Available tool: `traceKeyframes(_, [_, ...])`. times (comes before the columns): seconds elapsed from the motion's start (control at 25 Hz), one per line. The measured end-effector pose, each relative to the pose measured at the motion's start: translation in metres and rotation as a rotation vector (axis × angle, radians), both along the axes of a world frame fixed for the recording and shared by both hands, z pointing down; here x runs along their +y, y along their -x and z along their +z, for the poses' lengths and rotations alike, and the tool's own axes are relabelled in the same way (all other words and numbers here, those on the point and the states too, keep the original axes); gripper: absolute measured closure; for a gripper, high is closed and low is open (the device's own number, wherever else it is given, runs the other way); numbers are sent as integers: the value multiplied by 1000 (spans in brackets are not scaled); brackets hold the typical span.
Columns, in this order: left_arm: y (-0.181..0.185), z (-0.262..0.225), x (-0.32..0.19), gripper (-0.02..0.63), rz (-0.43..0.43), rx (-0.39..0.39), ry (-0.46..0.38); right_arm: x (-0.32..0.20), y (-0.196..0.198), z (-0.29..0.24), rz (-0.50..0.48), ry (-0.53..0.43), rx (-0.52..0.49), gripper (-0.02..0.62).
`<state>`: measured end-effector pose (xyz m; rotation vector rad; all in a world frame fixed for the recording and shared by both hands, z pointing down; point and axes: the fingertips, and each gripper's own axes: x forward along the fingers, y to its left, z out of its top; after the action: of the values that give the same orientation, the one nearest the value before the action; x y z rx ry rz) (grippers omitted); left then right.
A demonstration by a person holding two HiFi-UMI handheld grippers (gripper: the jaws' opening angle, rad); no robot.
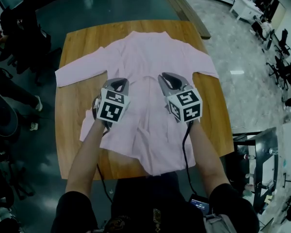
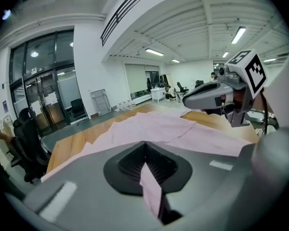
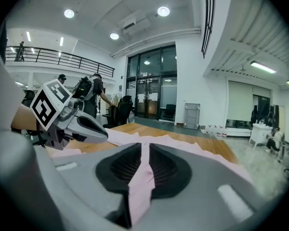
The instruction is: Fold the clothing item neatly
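One pink shirt (image 1: pixel 153 57) is lying spread across the frame's middle, its hem reaching the near edge of the worktop (image 1: pixel 70 130). The left gripper (image 1: pixel 117 85) and right gripper (image 1: pixel 169 79) are each clenching a fold of it. Bare wood is showing at both sides, and dark floor (image 1: pixel 111 4) is stretching beyond.

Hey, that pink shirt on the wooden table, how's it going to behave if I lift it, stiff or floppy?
Probably floppy: the pink shirt lies flat with soft wrinkles and creases into thin folds where the left gripper and right gripper pinch it. Likely light too. Its hem seems to droop over the table edge, so unheld parts should sag.
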<state>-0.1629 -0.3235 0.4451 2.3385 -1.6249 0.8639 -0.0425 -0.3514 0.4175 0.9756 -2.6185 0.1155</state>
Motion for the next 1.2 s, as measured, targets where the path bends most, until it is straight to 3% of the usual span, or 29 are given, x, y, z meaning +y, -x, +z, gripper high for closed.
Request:
traceKeyframes(0.32, [-21, 5, 89, 598, 0, 37, 0, 85, 5, 11, -53, 3, 20, 551])
traceKeyframes(0.48, [-33, 17, 136, 598, -64, 49, 16, 132, -1, 16, -120, 5, 33, 551])
traceKeyframes(0.8, [-44, 29, 210, 598, -217, -6, 27, 222, -18, 32, -277, 28, 77, 551])
traceKeyframes(1.0, [-23, 45, 250, 598, -276, -24, 66, 271, -4, 52, -350, 76, 105, 551])
traceKeyframes(1.2, [33, 74, 282, 598, -312, -51, 127, 306, 24, 88, -368, 137, 181, 551])
